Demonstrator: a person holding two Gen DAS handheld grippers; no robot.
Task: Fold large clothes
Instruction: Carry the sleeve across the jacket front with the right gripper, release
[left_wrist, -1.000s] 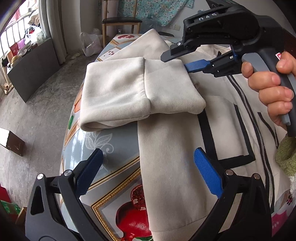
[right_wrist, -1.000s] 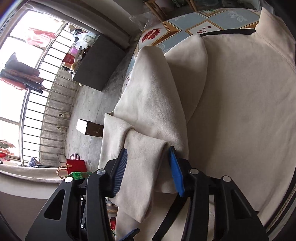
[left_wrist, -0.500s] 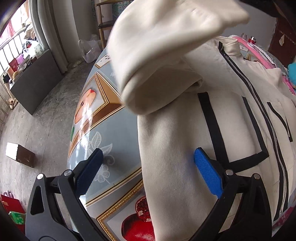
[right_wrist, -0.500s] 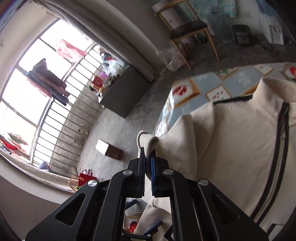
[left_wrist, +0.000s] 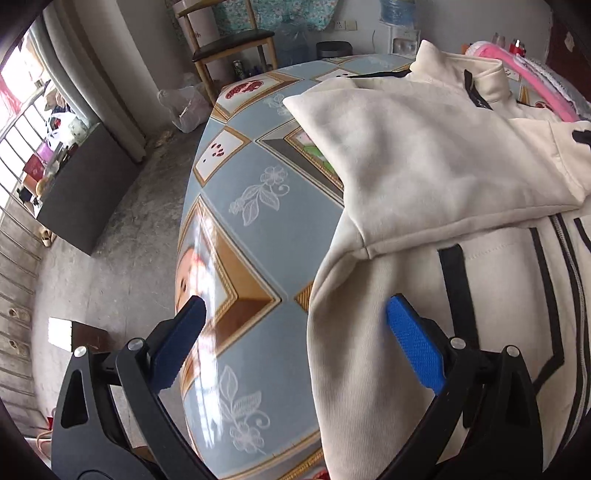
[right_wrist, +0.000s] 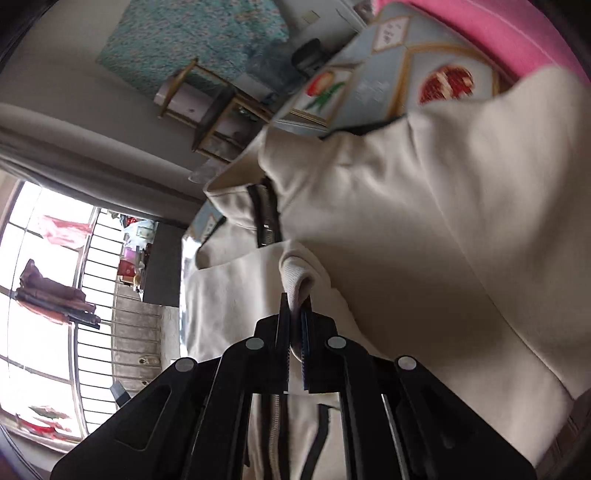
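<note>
Right gripper (right_wrist: 295, 314) pinches the cream zip-up fleece jacket's (left_wrist: 424, 158) ribbed cuff (right_wrist: 295, 273); a thin bite could slip, likely dropping the sleeve short. Left gripper (left_wrist: 295, 339) gapes empty over the tabletop's (left_wrist: 258, 221) edge.

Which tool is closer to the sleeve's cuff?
Right. The right tool is shut on the ribbed cuff of the cream jacket. The left tool hangs open over the jacket's side edge, away from it.
</note>
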